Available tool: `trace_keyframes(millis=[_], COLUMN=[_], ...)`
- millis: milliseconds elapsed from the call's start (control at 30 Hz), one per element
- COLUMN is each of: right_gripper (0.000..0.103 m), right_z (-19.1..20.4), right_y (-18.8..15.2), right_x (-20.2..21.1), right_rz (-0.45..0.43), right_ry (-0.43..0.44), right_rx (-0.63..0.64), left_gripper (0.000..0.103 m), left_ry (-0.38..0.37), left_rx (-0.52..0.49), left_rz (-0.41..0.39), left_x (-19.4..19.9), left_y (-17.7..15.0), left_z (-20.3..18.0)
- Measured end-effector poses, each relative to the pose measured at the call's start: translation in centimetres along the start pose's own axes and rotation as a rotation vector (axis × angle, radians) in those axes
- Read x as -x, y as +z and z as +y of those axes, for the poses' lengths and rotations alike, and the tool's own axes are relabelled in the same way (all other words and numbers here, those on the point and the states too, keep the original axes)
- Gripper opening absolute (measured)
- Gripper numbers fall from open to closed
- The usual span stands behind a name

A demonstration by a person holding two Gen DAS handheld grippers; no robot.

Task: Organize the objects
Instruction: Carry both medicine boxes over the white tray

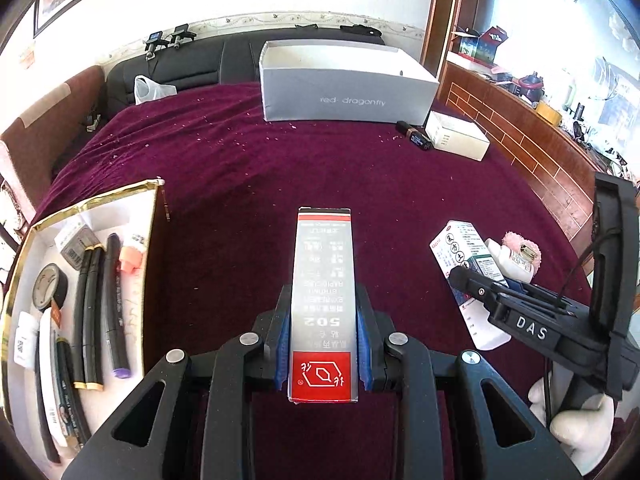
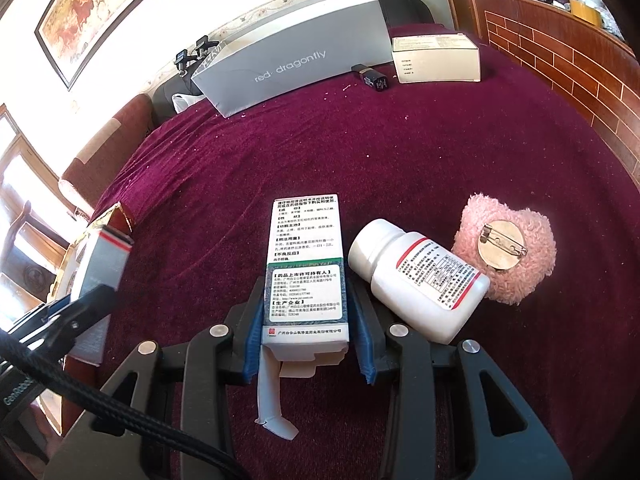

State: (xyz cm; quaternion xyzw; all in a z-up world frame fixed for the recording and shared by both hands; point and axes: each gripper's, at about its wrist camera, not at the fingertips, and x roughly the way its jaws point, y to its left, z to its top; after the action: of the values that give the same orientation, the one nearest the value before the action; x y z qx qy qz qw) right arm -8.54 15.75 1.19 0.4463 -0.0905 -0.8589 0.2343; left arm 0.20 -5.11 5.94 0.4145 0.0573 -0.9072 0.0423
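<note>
My left gripper [image 1: 323, 340] is shut on a grey and red "502" glue box [image 1: 323, 300], held above the maroon cloth. My right gripper [image 2: 306, 320] is shut on a white and green medicine box [image 2: 305, 264] with its bottom flap open; this box also shows in the left wrist view [image 1: 460, 248]. A white pill bottle [image 2: 416, 276] lies on its side just right of the medicine box. A pink fluffy brooch [image 2: 508, 248] lies behind the bottle. A gold-rimmed tray [image 1: 24, 248] at the left holds several pens, a tape roll and small items.
A grey "red dragonfly" shoebox [image 1: 344, 88] stands open at the back. A white carton [image 1: 456, 136] and a small dark box [image 1: 416, 138] lie to its right. A brick-pattern counter [image 1: 520, 136] borders the right side. A dark sofa [image 1: 180, 64] is behind.
</note>
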Motion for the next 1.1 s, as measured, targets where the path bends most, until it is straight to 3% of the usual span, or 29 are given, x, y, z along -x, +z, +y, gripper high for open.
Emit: trace_keyframes(millis=[267,500,633,833,1100], right_gripper=[0.035,0.032,0.032,0.032,0.033], right_z=[0.4,1.9,2.0,2.5,3.1], right_y=[-0.1,-0.6,-1.2,-1.6,-1.0], right_x=[-0.1,0.1,1.1,5.3,13.9], right_rz=[-0.001,0.016,0.034,-0.004,-0.167], right_ry=[-0.023,-0.136,-0.115,-0.076,-0.072], right_rx=[0.013,0.068,0.040,0.017,0.003], left_gripper=[0.023,0.023,0.023,0.023,0.023], left_ry=[-0.006,-0.029,-0.053,-0.088,-0.104], left_rx=[0.017,0.054,0.076,0.107,0.170], left_rz=[-0.010,-0.019,-0.028,-0.053,-0.083], left_x=[1.8,3.7,4.8,6.7,9.5], left_y=[-1.0,-2.4,-3.0,-4.1,-6.2], left_z=[1.9,4.5,5.9,8.1,12.7])
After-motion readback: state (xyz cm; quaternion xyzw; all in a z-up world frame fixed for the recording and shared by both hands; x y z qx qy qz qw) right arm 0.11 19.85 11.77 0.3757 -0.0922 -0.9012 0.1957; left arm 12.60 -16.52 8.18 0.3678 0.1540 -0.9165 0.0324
